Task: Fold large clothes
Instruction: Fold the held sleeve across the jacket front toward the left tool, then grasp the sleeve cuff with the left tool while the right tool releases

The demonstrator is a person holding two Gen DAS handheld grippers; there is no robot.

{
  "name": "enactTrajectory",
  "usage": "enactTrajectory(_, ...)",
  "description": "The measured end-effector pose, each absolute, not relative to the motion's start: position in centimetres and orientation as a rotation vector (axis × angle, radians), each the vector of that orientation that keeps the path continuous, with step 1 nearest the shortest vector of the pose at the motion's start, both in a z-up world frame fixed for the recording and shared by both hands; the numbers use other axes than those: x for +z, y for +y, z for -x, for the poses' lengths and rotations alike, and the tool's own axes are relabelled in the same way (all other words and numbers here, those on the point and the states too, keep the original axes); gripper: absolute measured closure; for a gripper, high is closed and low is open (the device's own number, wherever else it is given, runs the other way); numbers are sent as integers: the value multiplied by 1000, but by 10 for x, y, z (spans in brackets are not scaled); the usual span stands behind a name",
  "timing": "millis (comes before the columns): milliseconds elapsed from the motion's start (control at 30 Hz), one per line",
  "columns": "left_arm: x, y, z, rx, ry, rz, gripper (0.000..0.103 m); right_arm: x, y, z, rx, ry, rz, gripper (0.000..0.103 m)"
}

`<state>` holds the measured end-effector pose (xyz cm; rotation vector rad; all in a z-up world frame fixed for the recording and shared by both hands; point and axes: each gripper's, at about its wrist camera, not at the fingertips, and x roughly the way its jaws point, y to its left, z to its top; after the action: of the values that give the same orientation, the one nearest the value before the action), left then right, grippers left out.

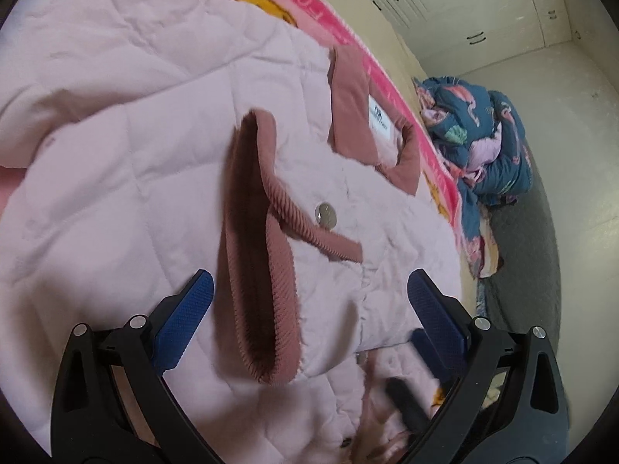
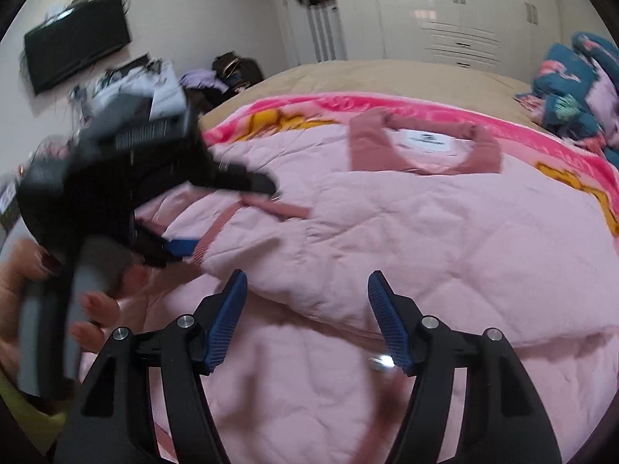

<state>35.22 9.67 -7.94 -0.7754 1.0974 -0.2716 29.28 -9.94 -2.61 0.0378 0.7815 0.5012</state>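
Note:
A pale pink quilted jacket (image 1: pixel 135 135) lies spread on the bed, its dusty-pink corduroy collar (image 1: pixel 352 96) and white label at the far side. My left gripper (image 1: pixel 309 286) is open, and the sleeve's corduroy cuff (image 1: pixel 263 270) lies between its blue pads (image 1: pixel 201 294) without being pinched. In the right wrist view the jacket (image 2: pixel 425 239) fills the middle, collar (image 2: pixel 367 143) at the back. My right gripper (image 2: pixel 306 282) is open over the folded near edge. The left gripper (image 2: pixel 230 216) straddles the cuff at the left, with a hand (image 2: pixel 93 309) on its handle.
A bright pink cartoon blanket (image 2: pixel 309 104) lies under the jacket on a beige bedsheet (image 2: pixel 387 73). A blue patterned quilt (image 1: pixel 479 139) is heaped at the bed's far corner. White wardrobes (image 2: pixel 445 11) line the back wall. A wall TV (image 2: pixel 77 50) and clutter stand at the left.

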Motion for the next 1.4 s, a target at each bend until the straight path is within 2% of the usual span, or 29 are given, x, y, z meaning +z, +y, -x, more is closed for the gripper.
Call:
enactTrajectory(67,-79,89,-351,-249,1077,741,9,-21,-118,-292,462,772,-51,39)
enactTrajectory(133,-75,80,-349,-251,1046,693,22,-17,-139,-290,414,764,-65,39)
enactTrajectory(200,-71,73,-348,-229,1037,622,57,-15,-157,-289,378,758,-75,39)
enactTrajectory(233,-68,69,-346,-212,1025,574,65,-14,-168,-289,354,754,-81,39)
enactTrajectory(300,-63,67,-343,-206,999,566,92,-14,-190,-287,309,754,-110,39)
enactTrajectory(400,-46,65,-339,-248,934,574,96,-14,-217,-286,281,787,-156,39)
enactTrajectory(533,1,66,-332,-282,795,519,97,-7,-244,-282,207,755,-164,39)
enactTrajectory(700,28,79,-329,-297,715,509,97,-7,-260,-290,162,743,-192,39)
enactTrajectory(867,14,94,-336,-243,727,488,97,-7,-260,-303,162,743,-179,39)
enactTrajectory(1100,-45,106,-353,-171,870,497,97,-10,-254,-324,144,762,-163,38)
enactTrajectory(1400,-52,109,-351,-156,885,470,96,-20,-239,-355,138,804,-130,35)
